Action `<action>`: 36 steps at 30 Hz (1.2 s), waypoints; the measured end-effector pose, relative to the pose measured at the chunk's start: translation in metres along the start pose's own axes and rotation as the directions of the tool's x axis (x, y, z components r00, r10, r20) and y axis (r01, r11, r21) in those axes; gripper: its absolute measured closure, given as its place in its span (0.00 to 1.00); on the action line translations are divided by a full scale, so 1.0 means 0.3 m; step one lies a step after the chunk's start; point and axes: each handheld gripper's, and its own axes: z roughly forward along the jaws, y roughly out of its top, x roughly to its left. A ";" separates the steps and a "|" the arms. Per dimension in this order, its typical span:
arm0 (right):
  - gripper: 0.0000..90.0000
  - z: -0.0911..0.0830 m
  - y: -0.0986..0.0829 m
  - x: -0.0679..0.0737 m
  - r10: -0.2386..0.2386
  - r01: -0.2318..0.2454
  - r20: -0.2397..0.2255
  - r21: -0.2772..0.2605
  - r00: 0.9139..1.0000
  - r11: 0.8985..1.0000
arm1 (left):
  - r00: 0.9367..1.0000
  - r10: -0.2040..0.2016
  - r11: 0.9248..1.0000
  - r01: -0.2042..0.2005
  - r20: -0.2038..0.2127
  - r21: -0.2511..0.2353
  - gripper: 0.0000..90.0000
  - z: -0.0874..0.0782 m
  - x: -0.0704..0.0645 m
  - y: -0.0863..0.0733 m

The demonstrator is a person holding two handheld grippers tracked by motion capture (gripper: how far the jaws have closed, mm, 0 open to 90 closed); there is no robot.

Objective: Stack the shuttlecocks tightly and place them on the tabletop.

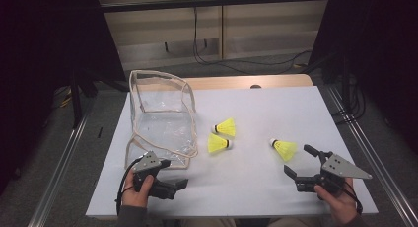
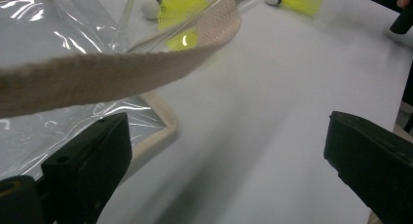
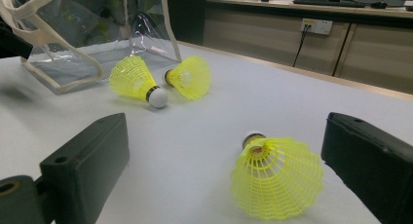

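Observation:
Three yellow shuttlecocks lie on the white tabletop [image 1: 266, 108]. Two of them [image 1: 226, 127] [image 1: 218, 144] rest side by side just right of a clear plastic bag [image 1: 161, 113] with beige trim. The third shuttlecock [image 1: 284, 148] lies apart to the right, just ahead of my right gripper [image 1: 299, 160]. That gripper is open, and in the right gripper view the shuttlecock [image 3: 275, 177] sits between the jaws, near the right one. My left gripper [image 1: 175, 173] is open at the bag's near corner, with the bag's beige strap [image 2: 122, 73] arching in front of it.
The bag stands upright at the table's left side, its mouth open. A wooden strip [image 1: 231, 82] runs along the far table edge, with cables [image 1: 231, 61] on the floor beyond. Metal rails [image 1: 64, 158] flank both sides.

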 end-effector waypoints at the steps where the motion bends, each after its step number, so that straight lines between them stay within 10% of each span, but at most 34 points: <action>1: 0.03 0.000 0.000 -0.001 -0.004 0.004 0.000 0.000 1.000 1.000 | 1.000 -0.003 1.000 0.003 -0.004 -0.003 0.04 -0.003 0.003 -0.001; 36: 0.03 0.019 0.002 -0.007 -0.009 0.009 -0.001 0.025 1.000 1.000 | 0.997 -0.023 0.999 0.020 -0.076 -0.036 0.04 -0.040 0.099 -0.027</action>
